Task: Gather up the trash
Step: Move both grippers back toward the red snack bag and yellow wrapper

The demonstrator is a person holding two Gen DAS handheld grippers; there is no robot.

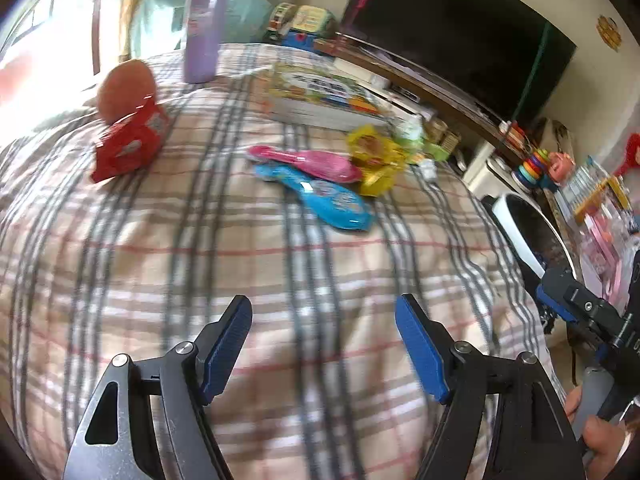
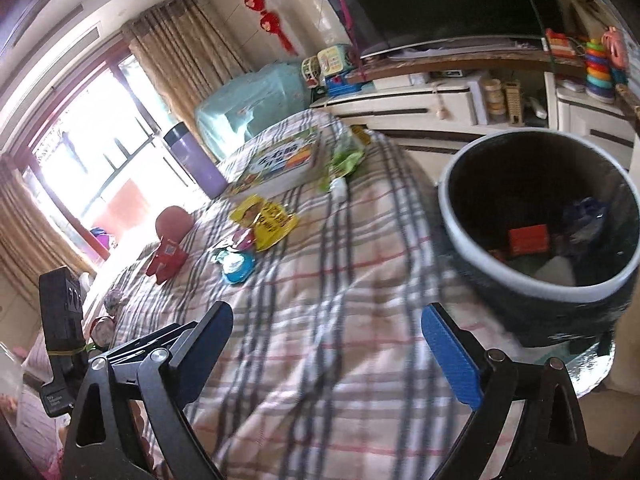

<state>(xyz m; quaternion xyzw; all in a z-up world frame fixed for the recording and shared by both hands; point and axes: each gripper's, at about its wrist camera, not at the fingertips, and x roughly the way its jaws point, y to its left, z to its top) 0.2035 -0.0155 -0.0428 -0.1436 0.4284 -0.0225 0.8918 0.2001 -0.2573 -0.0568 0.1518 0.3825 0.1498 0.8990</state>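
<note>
Checked bedspread [image 1: 200, 248] carries a yellow wrapper [image 1: 374, 160] near its far edge, trash bin [image 2: 536, 280] beside it; my left claw [image 1: 324, 344] and right claw [image 2: 328, 356] gape, empty.

A plaid cloth [image 1: 240, 264] is covering the table. A purple bottle [image 1: 204, 36] is standing upright near its far edge, and a red toy [image 1: 128, 132] is sitting toward the far left corner. A picture book [image 1: 320, 96] is lying flat near the far right corner. A pink brush [image 1: 308, 162] and a blue brush [image 1: 320, 200] are lying side by side, touching, around the middle. Beyond the table, a dark television [image 1: 460, 32] is standing on a long shelf [image 2: 460, 62], with stacking rings [image 2: 598, 72] sitting at the shelf's right end.
</note>
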